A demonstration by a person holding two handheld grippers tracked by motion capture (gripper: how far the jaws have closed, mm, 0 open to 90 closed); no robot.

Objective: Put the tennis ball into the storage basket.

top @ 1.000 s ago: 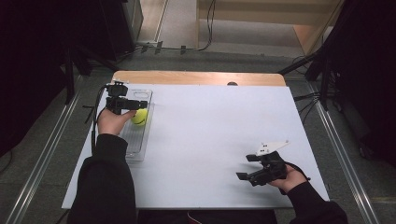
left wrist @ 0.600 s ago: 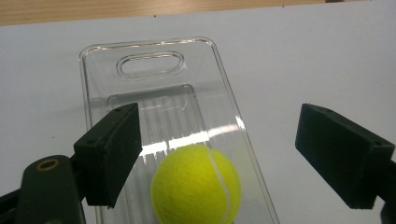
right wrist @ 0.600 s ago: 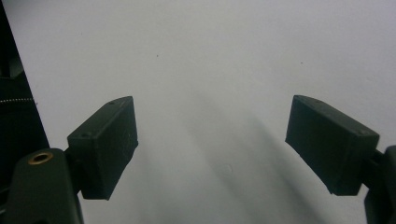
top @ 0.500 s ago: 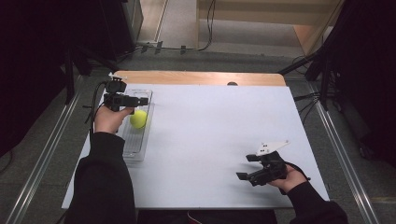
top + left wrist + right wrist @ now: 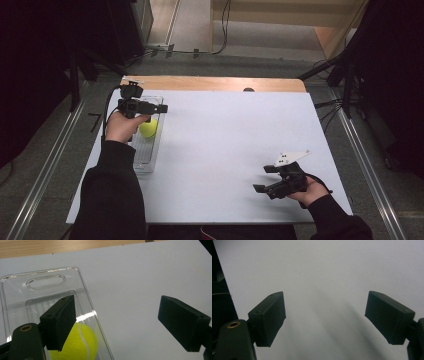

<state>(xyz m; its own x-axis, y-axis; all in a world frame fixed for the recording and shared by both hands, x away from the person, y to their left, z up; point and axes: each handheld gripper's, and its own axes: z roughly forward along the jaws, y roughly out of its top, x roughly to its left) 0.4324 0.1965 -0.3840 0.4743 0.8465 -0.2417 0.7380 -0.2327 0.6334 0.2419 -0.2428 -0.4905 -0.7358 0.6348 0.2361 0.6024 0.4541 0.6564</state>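
Left gripper (image 5: 159, 108) has lifted off the tennis ball (image 5: 148, 128) in its clear tray (image 5: 145, 159), jaws wide, empty; right gripper (image 5: 261, 179) likewise.

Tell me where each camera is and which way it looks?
High view: above the person's side, looking forward and down on the table; both forearms, left tool and right tool show.
Left gripper view: on the left tool, looking past open jaws at ball in tray.
Right gripper view: on the right tool, looking at bare table; open jaws show.
Shared: high and left views both show ball and tray.
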